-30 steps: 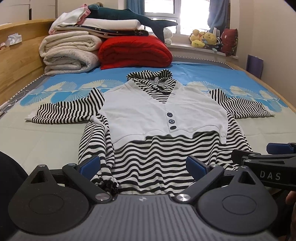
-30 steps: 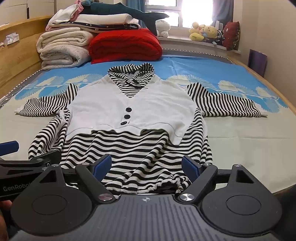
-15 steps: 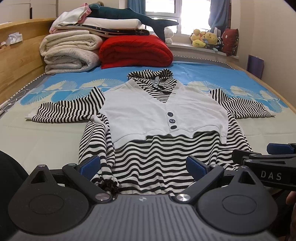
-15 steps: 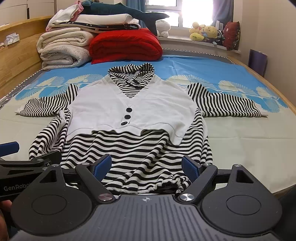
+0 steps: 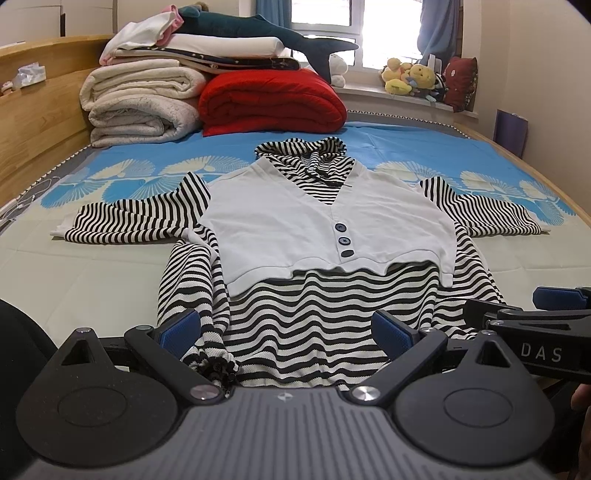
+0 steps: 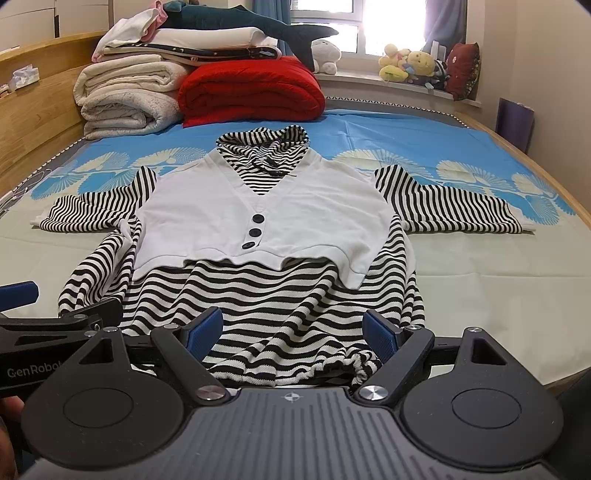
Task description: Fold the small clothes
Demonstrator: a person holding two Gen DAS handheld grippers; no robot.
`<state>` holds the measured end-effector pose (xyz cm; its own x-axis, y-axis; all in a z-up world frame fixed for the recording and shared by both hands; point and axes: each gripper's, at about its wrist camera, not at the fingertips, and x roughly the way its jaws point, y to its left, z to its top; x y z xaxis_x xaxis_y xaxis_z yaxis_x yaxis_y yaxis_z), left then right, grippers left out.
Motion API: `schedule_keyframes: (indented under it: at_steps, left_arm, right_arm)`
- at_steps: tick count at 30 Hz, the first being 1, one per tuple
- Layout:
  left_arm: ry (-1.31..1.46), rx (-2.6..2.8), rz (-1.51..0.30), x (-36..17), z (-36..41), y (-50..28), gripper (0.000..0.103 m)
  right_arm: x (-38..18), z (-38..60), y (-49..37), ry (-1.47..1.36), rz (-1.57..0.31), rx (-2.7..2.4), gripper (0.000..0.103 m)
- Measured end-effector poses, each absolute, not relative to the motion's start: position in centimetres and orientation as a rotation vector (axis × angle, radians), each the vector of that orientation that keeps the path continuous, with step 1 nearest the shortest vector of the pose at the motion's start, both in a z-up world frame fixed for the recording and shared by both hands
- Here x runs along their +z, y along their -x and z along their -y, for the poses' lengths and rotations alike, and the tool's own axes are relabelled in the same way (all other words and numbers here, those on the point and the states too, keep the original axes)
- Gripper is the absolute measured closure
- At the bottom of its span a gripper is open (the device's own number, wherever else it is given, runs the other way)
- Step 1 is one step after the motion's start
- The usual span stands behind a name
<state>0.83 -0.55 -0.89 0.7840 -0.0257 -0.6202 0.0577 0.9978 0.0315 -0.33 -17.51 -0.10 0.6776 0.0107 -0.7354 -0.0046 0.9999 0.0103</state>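
A small black-and-white striped hooded top with a white buttoned vest front (image 5: 317, 221) lies flat, face up, on the bed, sleeves spread to both sides; it also shows in the right wrist view (image 6: 258, 206). My left gripper (image 5: 288, 328) is open, its blue pads over the hem's left part near the gathered left hem corner (image 5: 210, 365). My right gripper (image 6: 291, 332) is open over the hem's right part, near the bunched right hem corner (image 6: 362, 363). Each gripper sees the other at its frame edge. Neither holds cloth.
Folded cream blankets (image 5: 140, 107), a red quilt (image 5: 273, 99) and a shark plush (image 5: 258, 31) are stacked at the head of the bed. Plush toys (image 5: 413, 77) sit on the windowsill. A wooden bed rail (image 5: 40, 122) runs along the left.
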Motion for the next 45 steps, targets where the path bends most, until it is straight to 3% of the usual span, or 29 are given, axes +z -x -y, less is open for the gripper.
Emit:
schedule_keyframes:
  at_steps: [24, 28, 35, 36, 37, 38, 39, 41, 45]
  left_arm:
    - [-0.038, -0.035, -0.681, -1.0, 0.1, -1.1, 0.003]
    - [-0.015, 0.025, -0.732, -0.8, -1.7, -4.0, 0.003]
    - [-0.066, 0.102, -0.910, -3.8, -5.9, -11.8, 0.006]
    - [-0.073, 0.087, -0.946, -4.7, -6.8, -12.4, 0.016]
    - [-0.089, 0.079, -0.973, -5.9, -7.6, -12.7, 0.040]
    - [-0.109, 0.095, -1.014, -7.2, -8.7, -12.9, 0.056]
    - [-0.106, 0.139, -1.075, -8.4, -10.0, -13.0, 0.080]
    - [0.080, 0.225, -1.153, -9.8, -13.5, -12.2, 0.080]
    - [0.080, 0.235, -1.114, -8.4, -14.0, -11.3, 0.078]
  right_arm:
    - [-0.2, 17.6, 0.4, -0.010, -0.825, 0.002, 0.019]
    - [0.3, 19.6, -0.4, -0.057, -0.789, -0.094, 0.022]
    - [-3.6, 24.6, -5.8, -0.117, -0.945, -0.224, 0.026]
    - [-4.5, 25.1, -6.2, -0.121, -0.972, -0.241, 0.028]
    - [-5.6, 25.6, -6.5, -0.127, -1.008, -0.253, 0.031]
    - [-6.5, 26.0, -6.7, -0.138, -1.042, -0.257, 0.044]
    - [-7.4, 26.5, -6.9, -0.156, -1.078, -0.259, 0.066]
    - [-9.1, 27.4, -6.6, -0.206, -1.161, -0.274, 0.095]
    - [-9.0, 28.0, -5.9, -0.222, -1.153, -0.316, 0.101]
